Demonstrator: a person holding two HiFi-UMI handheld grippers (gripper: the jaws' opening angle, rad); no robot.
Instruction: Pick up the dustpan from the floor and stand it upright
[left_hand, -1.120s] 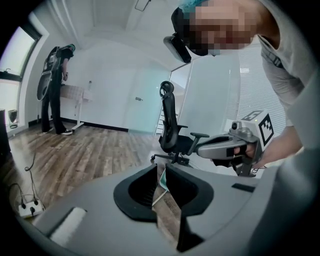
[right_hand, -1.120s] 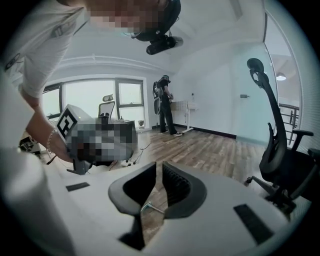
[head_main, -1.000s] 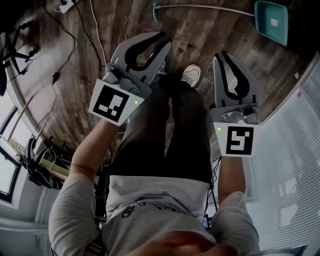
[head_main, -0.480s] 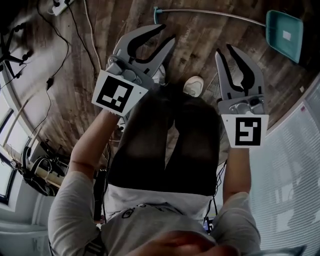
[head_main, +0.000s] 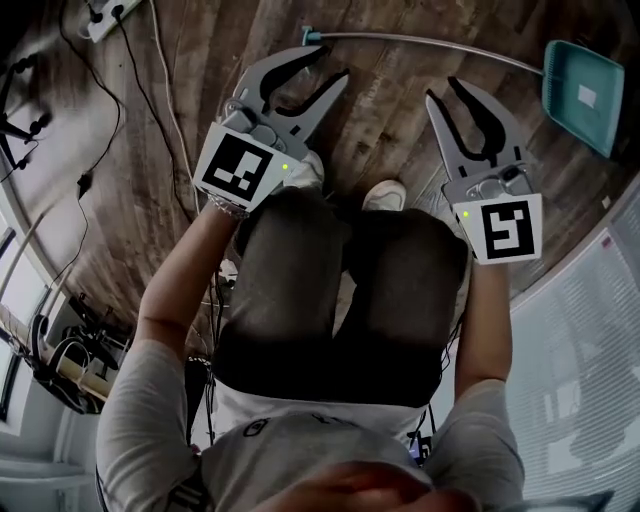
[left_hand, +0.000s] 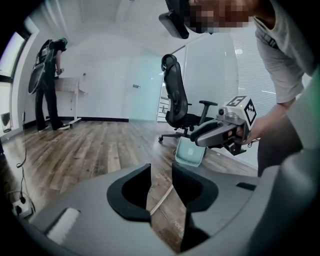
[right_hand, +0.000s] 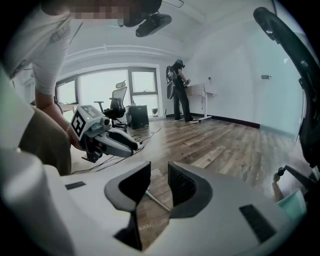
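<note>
**Orientation and approach data**

**Position.** The dustpan (head_main: 578, 92) lies flat on the floor (head_main: 400, 130), ahead of the person's feet. Its long axis runs left to right across the head view. The pan sits at far right, and the handle (head_main: 420, 42) extends left to an end cap (head_main: 311, 37).

**Left gripper** (head_main: 331, 65). The jaws stand apart and have just been opening. Nothing is gripped. In the left gripper view the handle shows through the gap, lying on the floor beyond and apparently clear of the pads.

**Right gripper** (head_main: 446, 90). The jaws stand apart and have just been opening. Nothing is gripped. The right gripper view likewise shows the handle through the gap, untouched.

**Governing relation.** Both grippers point roughly crosswise to the handle. The left gripper is nearer the end cap. The right gripper is nearer mid-handle and the pan. A grasp would likely require straddling the tube square to its axis.

**Materials.**
- Pan: teal moulded plastic, shallow tray form, with a pale label.
- Handle: thin, shiny metal tube. It is smooth and judged prone to rolling or slipping.
- End cap: teal plastic.
- Floor: wood-grain planks, hard and flat.
</note>
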